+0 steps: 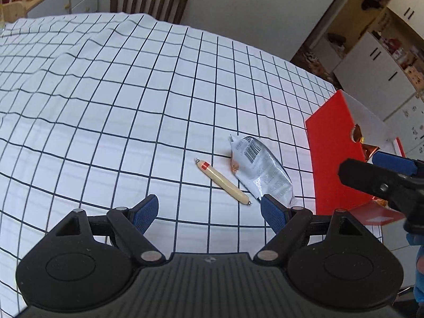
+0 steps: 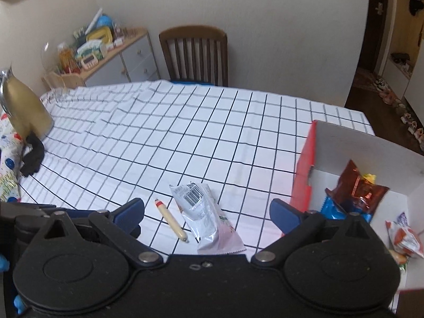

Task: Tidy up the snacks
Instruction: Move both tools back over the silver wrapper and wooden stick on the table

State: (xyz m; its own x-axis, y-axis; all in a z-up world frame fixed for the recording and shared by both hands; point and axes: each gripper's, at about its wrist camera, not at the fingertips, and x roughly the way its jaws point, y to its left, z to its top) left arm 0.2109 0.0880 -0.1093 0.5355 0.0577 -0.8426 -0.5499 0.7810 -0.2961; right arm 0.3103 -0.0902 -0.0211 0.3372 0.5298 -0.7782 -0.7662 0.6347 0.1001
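A beige sausage stick with a red band lies on the checked tablecloth. Right beside it lies a silver snack packet, barcode up. A red box with a white inside stands to the right and holds several wrapped snacks, among them a brown packet. My left gripper is open, just short of the sausage and the packet. My right gripper is open above both items, empty. The right gripper also shows in the left wrist view, at the box's side.
A wooden chair stands at the table's far edge. A gold jug and a black object sit at the table's left. A cluttered sideboard lines the far wall. A doorway opens at the right.
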